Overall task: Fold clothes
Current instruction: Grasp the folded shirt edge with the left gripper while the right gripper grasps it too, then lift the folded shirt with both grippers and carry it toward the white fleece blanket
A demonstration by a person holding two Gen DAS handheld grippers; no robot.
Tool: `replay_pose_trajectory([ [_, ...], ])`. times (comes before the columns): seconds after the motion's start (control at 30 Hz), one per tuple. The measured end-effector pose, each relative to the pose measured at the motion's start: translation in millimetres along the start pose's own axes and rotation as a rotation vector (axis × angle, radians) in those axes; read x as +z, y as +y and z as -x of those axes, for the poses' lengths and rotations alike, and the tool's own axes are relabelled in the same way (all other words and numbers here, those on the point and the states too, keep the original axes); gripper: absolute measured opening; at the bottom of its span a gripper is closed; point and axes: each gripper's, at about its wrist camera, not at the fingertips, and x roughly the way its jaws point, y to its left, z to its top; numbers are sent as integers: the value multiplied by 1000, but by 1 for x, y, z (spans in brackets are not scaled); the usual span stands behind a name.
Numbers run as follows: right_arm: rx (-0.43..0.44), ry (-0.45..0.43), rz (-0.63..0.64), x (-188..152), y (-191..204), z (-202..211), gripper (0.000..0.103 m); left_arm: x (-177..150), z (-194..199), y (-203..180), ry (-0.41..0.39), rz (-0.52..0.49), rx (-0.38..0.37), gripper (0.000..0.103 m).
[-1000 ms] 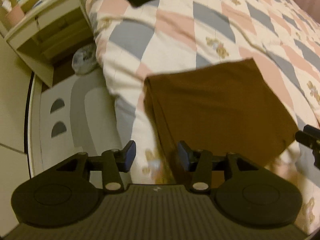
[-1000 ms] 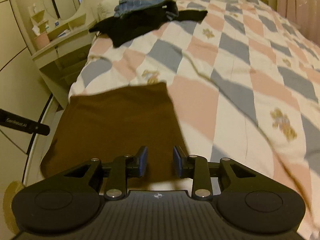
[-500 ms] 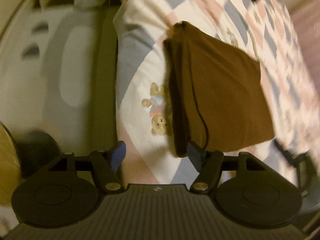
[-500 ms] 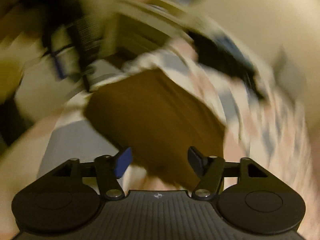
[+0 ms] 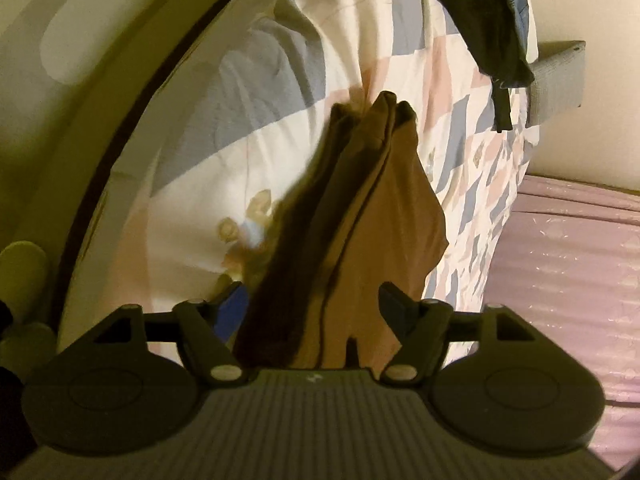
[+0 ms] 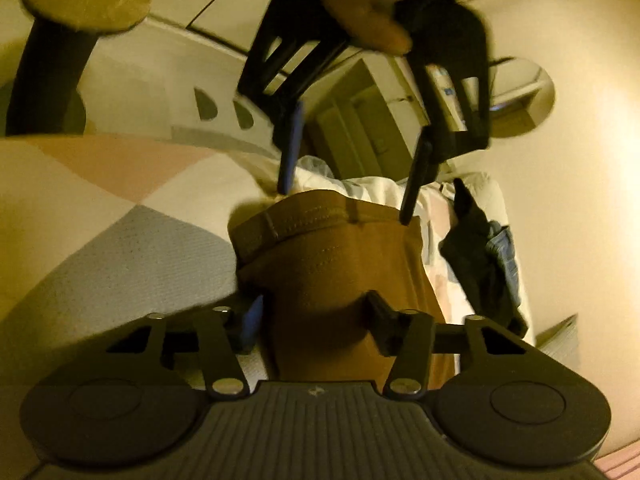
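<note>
Both sets of jaws stand apart, straddling cloth and not pinching it. Left gripper point(image 5: 314, 306): fingers wide, the end of the folded brown garment point(image 5: 360, 216) lying between them; contact with the pads cannot be told. Right gripper point(image 6: 316, 322): also spread, the opposite end of the same garment point(image 6: 340, 264) filling the gap, the blue pad at 9 o'clock just beside the cloth.

In the right wrist view the left gripper point(image 6: 348, 184) shows at 12 o'clock, a hand point(image 6: 368, 12) above it, fingers pointing down either side of the stitched waistband edge.

Garment lies on the checked quilt point(image 5: 280, 92) near the bed's edge, floor and rug just beyond. Brown, mid-weight, folded into a long narrow stack; several layers show along one side, edges not quite flush. Belt loops and seam lines suggest trousers. A dark pile of other clothes point(image 5: 488, 20) sits well apart at 1 o'clock in the left view.

Risks, as judged:
- Closing on only the top layers would peel the stack open when lifted.
- Uneven pull between the two ends would skew the fold.
- So near the bed edge, a slipped grip could drop it to the floor.
</note>
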Motion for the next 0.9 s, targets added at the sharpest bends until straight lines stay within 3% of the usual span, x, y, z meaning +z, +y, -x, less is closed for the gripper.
replay_pose_trajectory([
  [0.17,76,-20,-249,-3,-49,8,33,4,-14,-1,13,3,8,77],
  [0.37,96,-33,-313,-7,-74,8,33,12,-36,-10,41,-16,-26,79],
  [0.43,80,-42,-329,-7,-79,10,32,15,-44,-12,46,-9,-62,74],
  [0.5,67,-49,-341,-6,-81,13,32,18,-51,-15,47,-12,-112,57],
  [0.6,95,-33,-333,-6,-77,17,35,23,-62,-18,49,-35,-130,43],
  [0.7,185,6,-355,-15,-84,20,54,25,-66,-7,62,-42,-134,37],
  [0.8,306,47,-644,-49,-136,22,61,27,-66,2,74,-30,-163,36],
  [0.9,360,135,-1075,-112,-210,3,65,29,-69,1,74,-46,-163,37],
])
